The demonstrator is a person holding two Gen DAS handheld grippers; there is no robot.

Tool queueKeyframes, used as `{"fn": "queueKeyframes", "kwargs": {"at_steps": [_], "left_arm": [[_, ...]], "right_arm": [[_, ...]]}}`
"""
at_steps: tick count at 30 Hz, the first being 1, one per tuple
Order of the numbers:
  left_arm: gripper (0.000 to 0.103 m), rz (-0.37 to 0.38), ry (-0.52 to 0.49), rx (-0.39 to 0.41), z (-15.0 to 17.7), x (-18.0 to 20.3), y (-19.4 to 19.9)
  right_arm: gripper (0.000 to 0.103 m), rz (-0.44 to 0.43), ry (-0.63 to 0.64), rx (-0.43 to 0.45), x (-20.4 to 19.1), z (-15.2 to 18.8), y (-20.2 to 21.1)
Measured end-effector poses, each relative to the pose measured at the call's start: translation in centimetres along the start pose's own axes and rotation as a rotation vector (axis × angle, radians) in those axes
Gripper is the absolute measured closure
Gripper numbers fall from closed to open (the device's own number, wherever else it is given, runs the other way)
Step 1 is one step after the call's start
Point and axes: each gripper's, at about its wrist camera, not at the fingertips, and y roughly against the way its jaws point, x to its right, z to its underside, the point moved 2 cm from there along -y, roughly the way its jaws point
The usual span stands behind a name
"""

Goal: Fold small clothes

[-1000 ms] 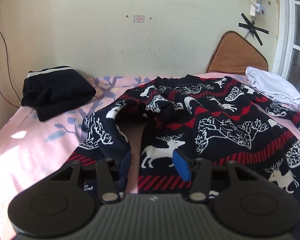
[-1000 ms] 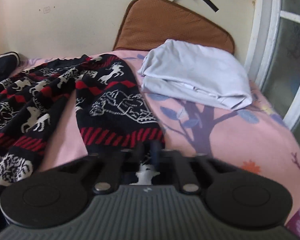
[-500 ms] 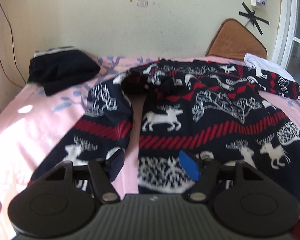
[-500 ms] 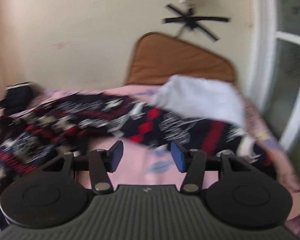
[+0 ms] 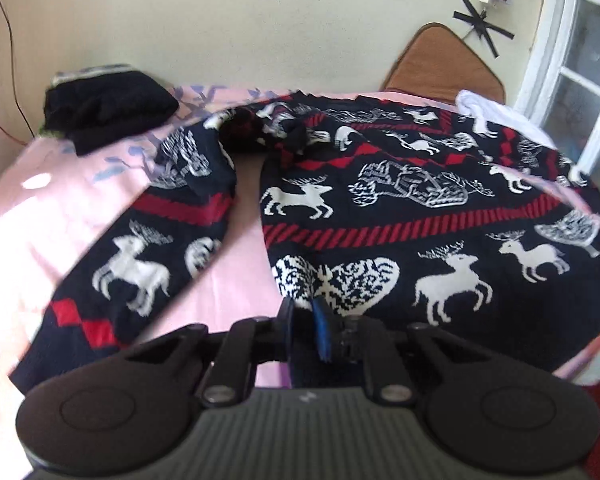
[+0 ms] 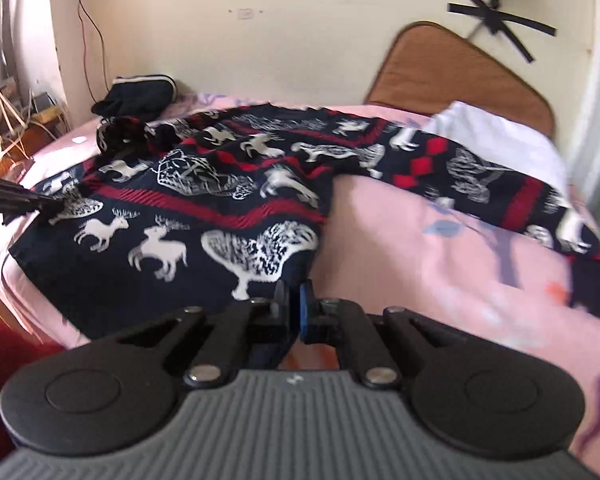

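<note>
a pink bedsheet (image 5: 236, 280) printed with blue-purple branches covers the bed, set against a pale wall. spread across it lies the sweater (image 5: 420, 216), navy knit with white reindeer, hearts and red striped bands, front up, one sleeve running down toward the near left and the other stretched to the right in the right wrist view (its collar end is bunched near the far side). the left gripper (image 5: 303, 322) is pinched on the sweater's near hem at its left corner; the right gripper (image 6: 294, 306) is pinched on the hem at the opposite corner. a folded black garment (image 5: 108, 110) sits far left, a white folded cloth (image 6: 500, 140) far right just beside the sleeve, a brown cushion (image 6: 452, 72) leaning behind it.
</note>
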Motion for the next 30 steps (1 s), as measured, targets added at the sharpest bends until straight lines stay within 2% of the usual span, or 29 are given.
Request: {"fn": "queueKeyframes", "kwargs": {"at_steps": [1, 2, 3, 5, 6, 7, 10, 12, 14, 16, 18, 22, 24, 26, 27, 28, 30], "left_arm": [[0.088, -0.004, -0.011, -0.011, 0.3, 0.2, 0.0], [0.083, -0.039, -0.032, -0.018, 0.7, 0.5, -0.2], [0.069, -0.059, -0.036, -0.016, 0.9, 0.5, -0.3], [0.062, -0.059, 0.014, 0.011, 1.3, -0.6, 0.2], [0.062, -0.059, 0.054, 0.028, 1.4, -1.4, 0.6], [0.061, -0.066, 0.100, 0.050, 1.4, -2.4, 1.3], [0.054, -0.122, 0.242, 0.108, 1.7, -5.7, 3.4], [0.054, -0.147, 0.317, 0.131, 2.2, -7.6, 4.7], [0.054, -0.197, 0.346, 0.165, 2.8, -8.6, 6.2], [0.054, -0.271, 0.345, 0.205, 3.4, -9.4, 8.1], [0.054, -0.342, 0.351, 0.241, 4.2, -10.4, 10.1], [0.053, -0.453, 0.402, 0.293, 6.4, -12.2, 13.8], [0.053, -0.489, 0.437, 0.310, 7.6, -13.1, 15.2], [0.052, -0.515, 0.467, 0.320, 8.7, -13.9, 16.1], [0.052, -0.522, 0.482, 0.323, 9.2, -14.3, 16.4], [0.051, -0.527, 0.495, 0.324, 9.6, -14.7, 16.5], [0.051, -0.538, 0.530, 0.321, 10.1, -15.8, 16.4]], "right_arm": [[0.098, 0.012, 0.029, -0.053, -0.2, 0.5, -0.3], [0.099, 0.025, 0.068, -0.104, -0.4, 0.8, -0.9], [0.098, 0.057, 0.113, -0.131, -0.6, 0.9, -1.7], [0.091, 0.125, 0.138, -0.094, -0.4, -0.3, -2.6], [0.083, 0.127, 0.106, -0.057, 0.0, -1.4, -2.8], [0.078, 0.097, 0.046, -0.002, 0.5, -3.0, -3.0], [0.076, -0.005, -0.013, 0.107, -0.2, -6.6, -4.2], [0.073, -0.078, 0.029, 0.149, -2.9, -8.7, -5.9], [0.073, -0.183, 0.112, 0.167, -6.5, -10.9, -8.0], [0.073, -0.273, 0.291, 0.189, -11.7, -12.7, -9.8], [0.068, -0.342, 0.556, 0.228, -18.3, -13.8, -11.0], [0.060, -0.471, 0.942, 0.262, -28.7, -13.4, -13.4], [0.055, -0.470, 1.120, 0.266, -32.2, -12.3, -15.2], [0.053, -0.413, 1.308, 0.268, -34.7, -10.7, -17.1], [0.055, -0.392, 1.350, 0.303, -35.2, -10.4, -17.7], [0.051, -0.380, 1.384, 0.344, -35.9, -10.4, -17.8], [0.054, -0.382, 1.394, 0.329, -37.5, -11.5, -18.4]]}}
